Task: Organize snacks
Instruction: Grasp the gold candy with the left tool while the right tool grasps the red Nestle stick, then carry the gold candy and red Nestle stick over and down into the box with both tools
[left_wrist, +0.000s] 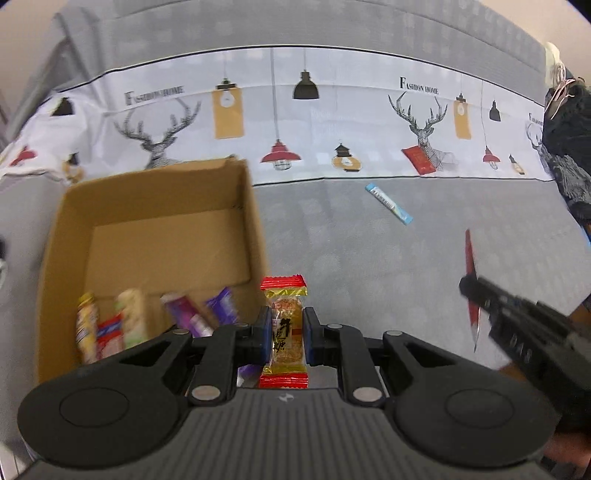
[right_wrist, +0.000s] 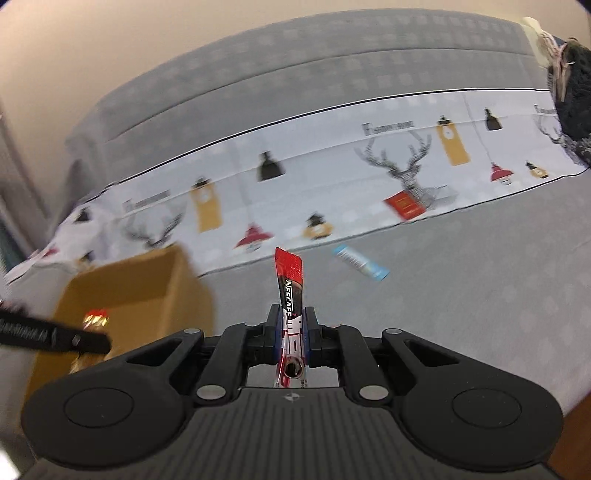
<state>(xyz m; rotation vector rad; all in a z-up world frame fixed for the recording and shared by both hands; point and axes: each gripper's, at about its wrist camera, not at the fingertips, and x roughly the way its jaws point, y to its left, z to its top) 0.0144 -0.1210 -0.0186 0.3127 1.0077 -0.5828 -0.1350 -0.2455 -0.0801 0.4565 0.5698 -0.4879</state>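
Grey patterned cloth (left_wrist: 369, 258) covers surface; white band printed with deer and lamps (left_wrist: 332, 122) runs across back, beige wall (right_wrist: 92, 55) beyond. Cardboard box (left_wrist: 66, 236) at left, several wrapped snacks (left_wrist: 122, 325) in near end. Left gripper (left_wrist: 285, 334) clamped on gold-and-red candy (left_wrist: 285, 325), beside box's right wall. Blue stick packet (left_wrist: 388, 204) lies loose on cloth, mid-right. Right gripper (right_wrist: 291, 328) pinches red Nescafé sachet (right_wrist: 290, 280), upright.

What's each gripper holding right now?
Left gripper: shut on a candy.
Right gripper: shut on a coffee stick.
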